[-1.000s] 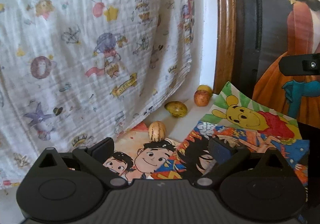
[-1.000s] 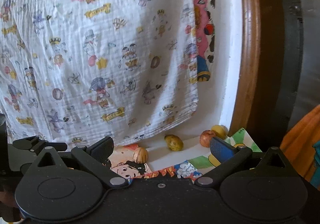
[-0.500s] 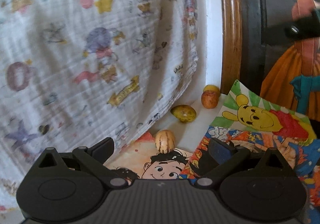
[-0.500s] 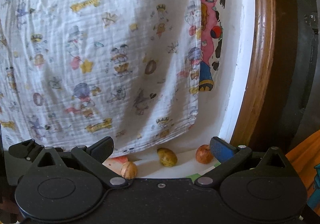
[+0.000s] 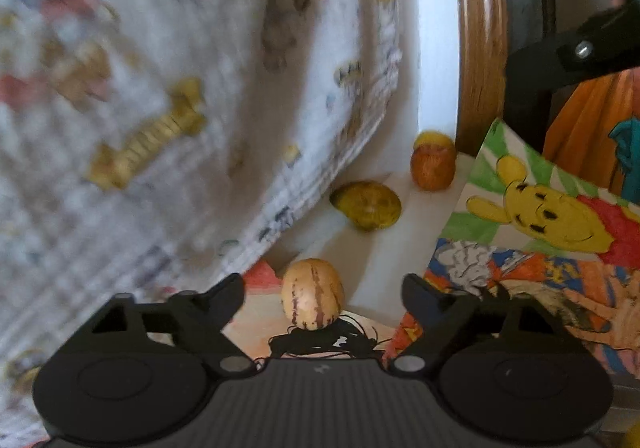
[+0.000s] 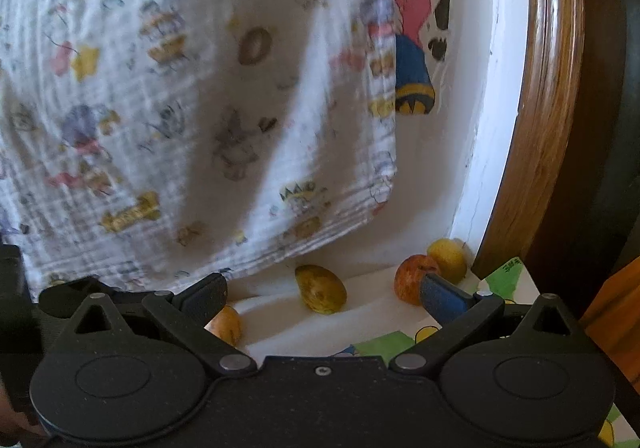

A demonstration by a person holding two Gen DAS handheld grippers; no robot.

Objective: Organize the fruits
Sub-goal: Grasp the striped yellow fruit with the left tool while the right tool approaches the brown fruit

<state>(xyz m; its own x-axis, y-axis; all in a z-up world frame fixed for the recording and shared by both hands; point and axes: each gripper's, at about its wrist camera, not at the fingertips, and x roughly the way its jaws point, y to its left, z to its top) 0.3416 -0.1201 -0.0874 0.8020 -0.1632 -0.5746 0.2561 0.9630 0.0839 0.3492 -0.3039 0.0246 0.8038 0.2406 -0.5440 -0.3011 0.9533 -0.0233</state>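
A tan fruit with purple stripes (image 5: 313, 293) stands between the fingertips of my open left gripper (image 5: 323, 290), with gaps on both sides. Farther back lie a yellow-green fruit (image 5: 367, 205), a red-orange apple (image 5: 433, 169) and a yellow fruit (image 5: 431, 138) in the corner. In the right wrist view my right gripper (image 6: 322, 290) is open in front of the yellow-green fruit (image 6: 321, 289). The apple (image 6: 412, 277) sits just beyond its right fingertip and the yellow fruit (image 6: 448, 259) behind that. The striped fruit (image 6: 226, 325) peeks out beside its left finger (image 6: 206, 294).
A white cloth with cartoon prints (image 5: 172, 100) hangs at the left, its hem just above the fruits. A white wall (image 6: 476, 128) and a brown wooden frame (image 6: 548, 96) close the corner at the right. Cartoon drawings (image 5: 560, 216) cover the surface. Part of the other gripper (image 5: 580, 52) shows upper right.
Both grippers have moved forward toward the fruits. The striped fruit now stands between the left fingertips, and the yellow-green fruit and apple loom larger in the right wrist view.
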